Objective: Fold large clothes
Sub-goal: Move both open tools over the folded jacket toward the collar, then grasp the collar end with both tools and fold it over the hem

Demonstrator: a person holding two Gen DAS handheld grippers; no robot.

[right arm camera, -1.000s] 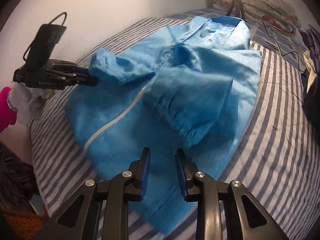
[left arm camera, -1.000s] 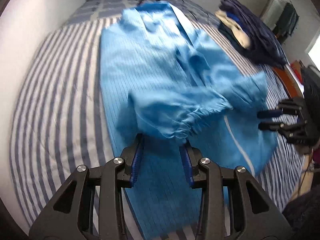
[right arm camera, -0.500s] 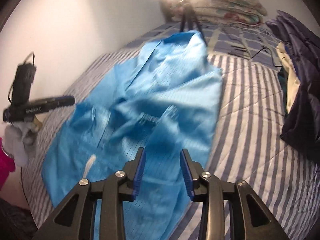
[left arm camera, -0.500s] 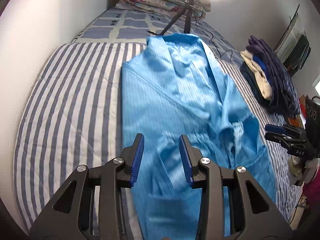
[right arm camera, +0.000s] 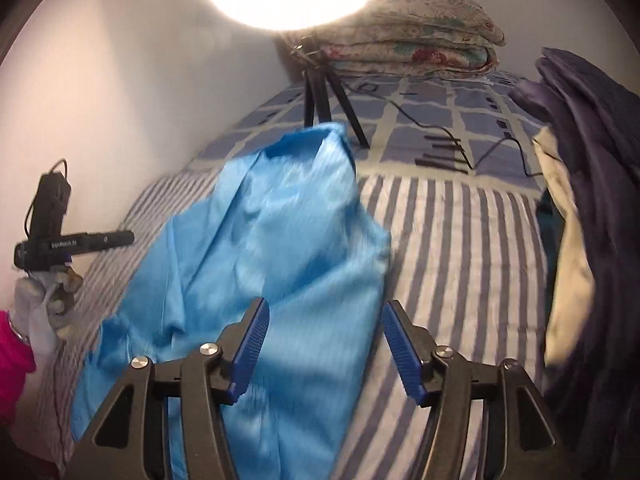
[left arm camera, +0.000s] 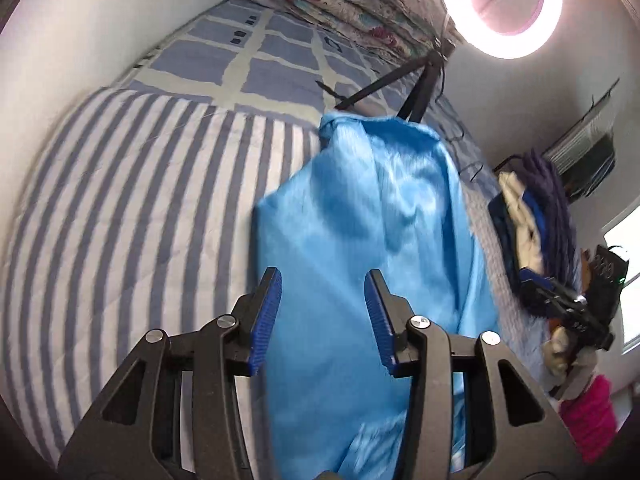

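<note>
— Where is the blue coat (left arm camera: 360, 240)?
— It lies long on the striped bed (left arm camera: 132, 208), folded narrow, its collar end near the lamp stand (right arm camera: 316, 96).
— What are the hand-held grippers doing?
— The left hand-held gripper (left arm camera: 322, 320) is spread, with nothing pinched; its jaws have just been opening. The coat lies below them. The right hand-held gripper (right arm camera: 324, 350) is spread wider, also just opening, over the coat's edge, pinching nothing.
— What else is near?
— A pile of dark clothes (right arm camera: 592, 200) lies beside the coat. Folded quilts (right arm camera: 404, 44) sit at the far end.
</note>
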